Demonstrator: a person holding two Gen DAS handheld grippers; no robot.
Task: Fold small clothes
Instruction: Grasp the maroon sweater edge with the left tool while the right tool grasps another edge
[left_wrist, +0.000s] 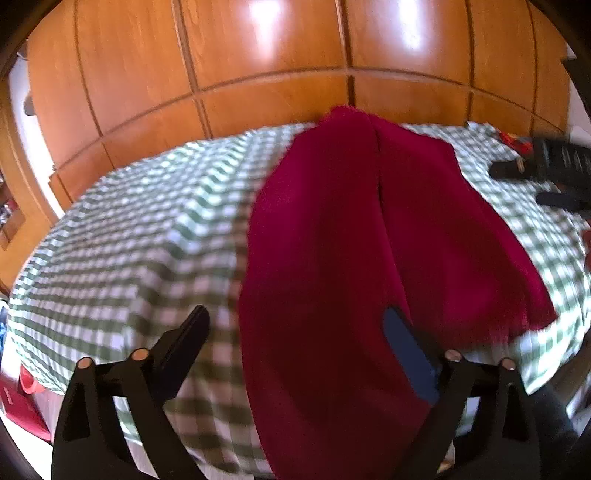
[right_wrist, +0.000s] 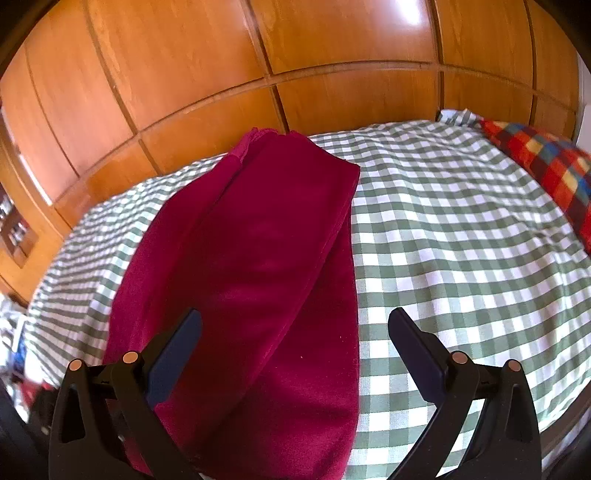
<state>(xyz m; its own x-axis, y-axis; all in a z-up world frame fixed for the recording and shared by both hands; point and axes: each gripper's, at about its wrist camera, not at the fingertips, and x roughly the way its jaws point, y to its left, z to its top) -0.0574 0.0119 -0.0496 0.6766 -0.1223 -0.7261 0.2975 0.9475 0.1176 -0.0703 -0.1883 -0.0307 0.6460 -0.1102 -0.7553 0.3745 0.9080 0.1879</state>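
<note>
I hold both grippers, left (left_wrist: 295, 332) and right (right_wrist: 295, 328), spread over the crimson garment (right_wrist: 258, 258); the plaid pillow (right_wrist: 546, 166) lies well apart on the checked sheet (right_wrist: 461, 240).

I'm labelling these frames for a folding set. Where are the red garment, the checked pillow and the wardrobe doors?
red garment (right_wrist: 258, 258): right wrist view, middle of the folded cloth.
checked pillow (right_wrist: 543, 162): right wrist view, its top face.
wardrobe doors (left_wrist: 258, 44): left wrist view, an upper panel.
</note>
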